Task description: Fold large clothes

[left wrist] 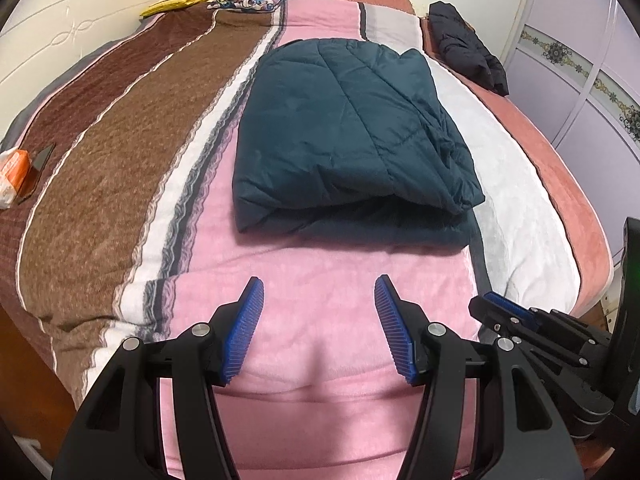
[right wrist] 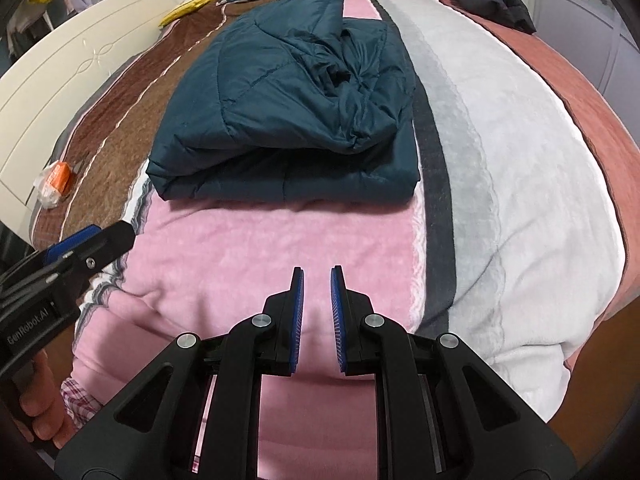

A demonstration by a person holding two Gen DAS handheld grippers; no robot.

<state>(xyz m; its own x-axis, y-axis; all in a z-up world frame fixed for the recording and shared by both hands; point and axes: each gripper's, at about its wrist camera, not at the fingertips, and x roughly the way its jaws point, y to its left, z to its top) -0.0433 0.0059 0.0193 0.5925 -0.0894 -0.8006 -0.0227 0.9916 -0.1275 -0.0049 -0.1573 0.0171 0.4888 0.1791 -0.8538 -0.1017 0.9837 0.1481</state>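
Underneath, a striped blanket (left wrist: 120,168) covers the bed beside a wardrobe (left wrist: 580,80).

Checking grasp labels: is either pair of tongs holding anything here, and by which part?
Nothing is held. Left tongs and right tongs are both empty above the pink blanket, short of the folded teal jacket.

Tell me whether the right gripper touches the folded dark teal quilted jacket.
Apart. The right wrist view shows pink blanket between the right gripper and the folded dark teal quilted jacket.
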